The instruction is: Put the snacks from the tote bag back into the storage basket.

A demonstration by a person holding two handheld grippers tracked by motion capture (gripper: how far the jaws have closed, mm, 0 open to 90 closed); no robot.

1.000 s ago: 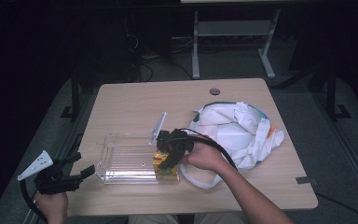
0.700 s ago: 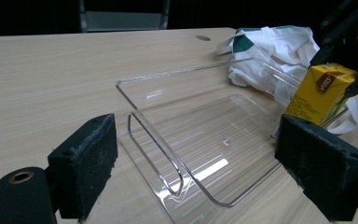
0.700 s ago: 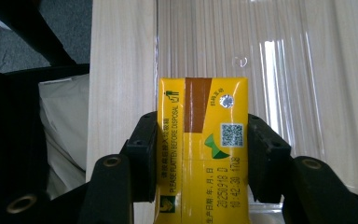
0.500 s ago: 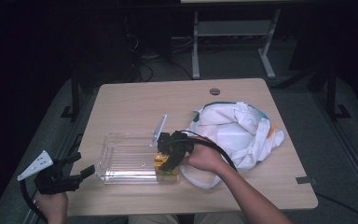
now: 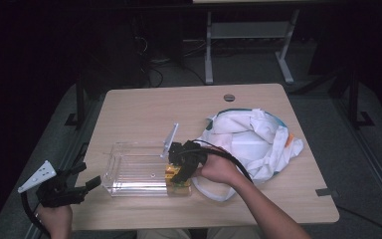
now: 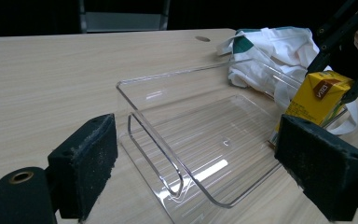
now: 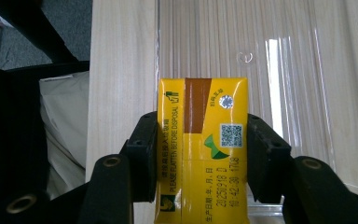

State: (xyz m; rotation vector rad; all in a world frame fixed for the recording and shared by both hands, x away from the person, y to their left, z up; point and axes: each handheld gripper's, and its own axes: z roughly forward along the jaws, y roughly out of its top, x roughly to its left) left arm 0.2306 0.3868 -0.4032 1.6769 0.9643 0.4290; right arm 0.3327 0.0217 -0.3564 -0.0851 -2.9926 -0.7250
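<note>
Clamped between the jaws of the right gripper (image 7: 201, 154) is a yellow drink carton (image 7: 200, 149), pressed on both of its narrow sides, as the right gripper view shows. In the high view the right gripper (image 5: 179, 174) is held over the right end of a clear plastic tray (image 5: 124, 172), and the carton (image 5: 171, 172) is seen at that end, low against the tray's floor; compared with a second ago, the gripper and carton are placed slightly lower and nearer the tray's front edge, a small shift only. The left gripper (image 5: 87, 177) is kept at the table's (image 5: 144, 109) front left corner, where it was a second ago, with its jaws wide apart and nothing between them; in the left gripper view (image 6: 193, 163) the tray (image 6: 168, 116) is framed between the two black pads. A white cloth bag (image 5: 253, 142) is spread on the table just right of the tray, unchanged from before. Whether the carton's base is touching the tray floor cannot be told, since the base is cut off in the right gripper view and covered by the gripper from above. The carton (image 6: 317, 95) is partly hidden behind the left gripper's own pad, and most of its small print is hard to read.
</note>
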